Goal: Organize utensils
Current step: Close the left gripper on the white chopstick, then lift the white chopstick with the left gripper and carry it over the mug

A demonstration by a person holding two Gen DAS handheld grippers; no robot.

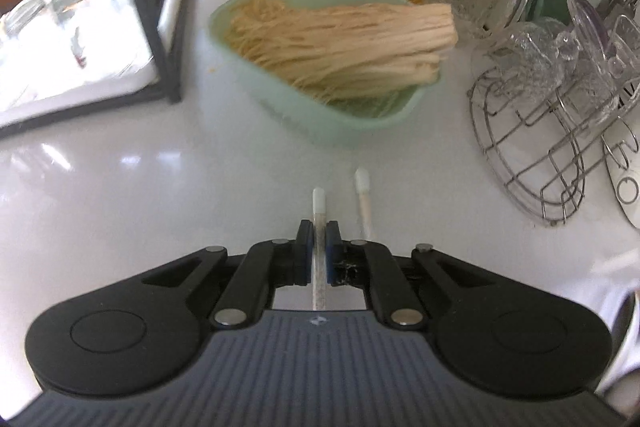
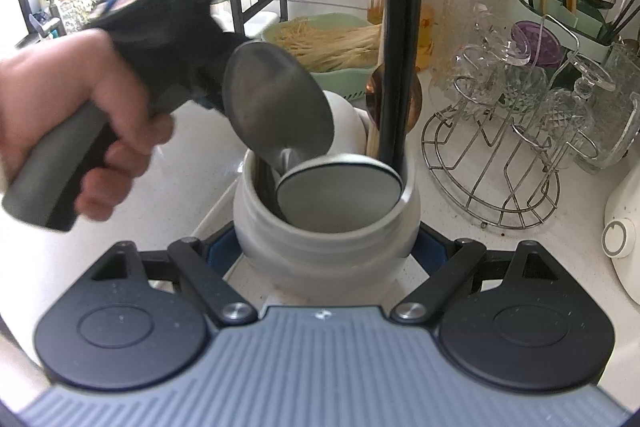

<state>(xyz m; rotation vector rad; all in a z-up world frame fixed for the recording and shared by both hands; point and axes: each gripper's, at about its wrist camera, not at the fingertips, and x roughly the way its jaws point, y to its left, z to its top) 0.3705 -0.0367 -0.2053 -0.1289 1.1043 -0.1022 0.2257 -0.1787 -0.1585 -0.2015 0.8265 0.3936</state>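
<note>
In the right wrist view a bare hand (image 2: pixel 80 131) fills the left side of the frame, fingers wrapped round the grey handle of the left gripper (image 1: pixel 319 239), whose black body slants from the upper left down toward the centre of the picture. Seen from its own camera, that gripper points steeply down at the glossy white counter (image 1: pixel 120 195), and its blue-padded jaws are drawn together on a thin clear stick with a white tip (image 1: pixel 319 211), which runs straight up the middle of the frame between the pads. A second white-tipped stick (image 1: pixel 363 199) lies on the counter just to the right of it, apart from the jaws. Above them, in the upper centre, sits a pale green basket (image 1: pixel 352 131) heaped with dry noodles. The right gripper (image 2: pixel 326 251) is at the bottom centre of its own view, its blue pads pressed against either side of a white ceramic utensil jar (image 2: pixel 320 247). The jar stands on the counter at the frame's centre and holds two steel spoons (image 2: pixel 276 99), bowls upward, and dark chopsticks (image 2: pixel 400 27) rising to the top edge. A wire glass rack (image 2: pixel 500 163) stands to the right.
</note>
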